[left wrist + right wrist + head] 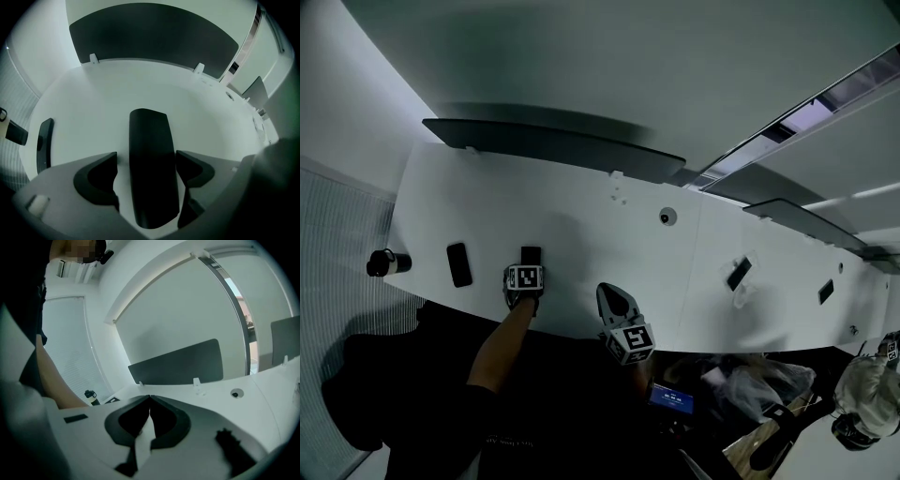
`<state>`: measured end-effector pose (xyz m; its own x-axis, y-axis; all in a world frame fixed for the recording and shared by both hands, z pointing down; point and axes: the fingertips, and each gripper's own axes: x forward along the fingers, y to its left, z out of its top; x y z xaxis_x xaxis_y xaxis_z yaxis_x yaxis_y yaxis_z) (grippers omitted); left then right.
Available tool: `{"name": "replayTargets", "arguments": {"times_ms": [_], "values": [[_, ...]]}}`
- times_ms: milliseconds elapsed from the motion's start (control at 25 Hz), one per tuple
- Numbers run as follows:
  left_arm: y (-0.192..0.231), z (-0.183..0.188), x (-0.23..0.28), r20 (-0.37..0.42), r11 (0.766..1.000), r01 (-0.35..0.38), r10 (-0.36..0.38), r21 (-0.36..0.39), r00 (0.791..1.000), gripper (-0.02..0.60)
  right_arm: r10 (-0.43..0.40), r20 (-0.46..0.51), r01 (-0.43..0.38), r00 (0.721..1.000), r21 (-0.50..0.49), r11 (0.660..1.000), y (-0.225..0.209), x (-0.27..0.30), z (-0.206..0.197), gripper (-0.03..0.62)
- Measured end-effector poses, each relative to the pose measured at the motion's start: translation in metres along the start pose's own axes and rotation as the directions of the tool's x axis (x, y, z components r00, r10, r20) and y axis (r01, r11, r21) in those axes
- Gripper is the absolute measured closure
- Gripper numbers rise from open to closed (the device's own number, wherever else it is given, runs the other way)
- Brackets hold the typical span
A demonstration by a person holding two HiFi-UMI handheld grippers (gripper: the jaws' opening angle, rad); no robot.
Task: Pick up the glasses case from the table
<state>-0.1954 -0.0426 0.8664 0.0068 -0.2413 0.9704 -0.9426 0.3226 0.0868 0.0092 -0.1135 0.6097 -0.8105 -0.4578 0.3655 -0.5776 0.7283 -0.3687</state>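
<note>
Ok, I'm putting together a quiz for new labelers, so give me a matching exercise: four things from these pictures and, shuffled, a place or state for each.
Things:
1. case
2. bottle
3. left gripper
4. right gripper

Places or states:
A. shut, nothing held
B. open, pointing down at the table
C. lies on the table between two fingers, not gripped
D. at the table's left end in the head view

Pairs: 1-C, 2-D, 3-B, 4-A
</note>
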Motion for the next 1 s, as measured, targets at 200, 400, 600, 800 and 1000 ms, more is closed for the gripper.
{"name": "replayTargets", "arguments": {"times_ms": [200,400,600,800,1000], "values": [[-0.006,0.006,-0.005,0.027,1.0,0.015,-0.015,0.002,1.0,0.244,0.013,-0.009,-0.013,1.0,0.018,1.0,0.001,0.003,-0.002,0.586],[0.004,0.016,-0.015,0.082,1.0,0.021,-0.02,-0.01,0.996,0.29,-0.001,0.0,0.001,1.0,0.023,1.0,-0.002,0.001,0.005,0.586],[0.004,0.009,-0.022,0.096,0.988,0.121,-0.111,-0.099,0.989,0.291,-0.015,-0.008,0.015,1.0,0.01,1.0,-0.005,-0.003,0.004,0.586],[0.009,0.017,-0.034,0.186,0.969,0.212,-0.186,-0.129,0.965,0.291,-0.02,-0.024,0.02,1.0,-0.014,1.0,0.004,0.008,0.003,0.586],[0.009,0.036,-0.053,0.295,0.965,0.252,-0.22,-0.075,0.93,0.291,0.022,-0.031,-0.025,0.999,-0.079,0.997,0.018,0.018,0.019,0.586]]}}
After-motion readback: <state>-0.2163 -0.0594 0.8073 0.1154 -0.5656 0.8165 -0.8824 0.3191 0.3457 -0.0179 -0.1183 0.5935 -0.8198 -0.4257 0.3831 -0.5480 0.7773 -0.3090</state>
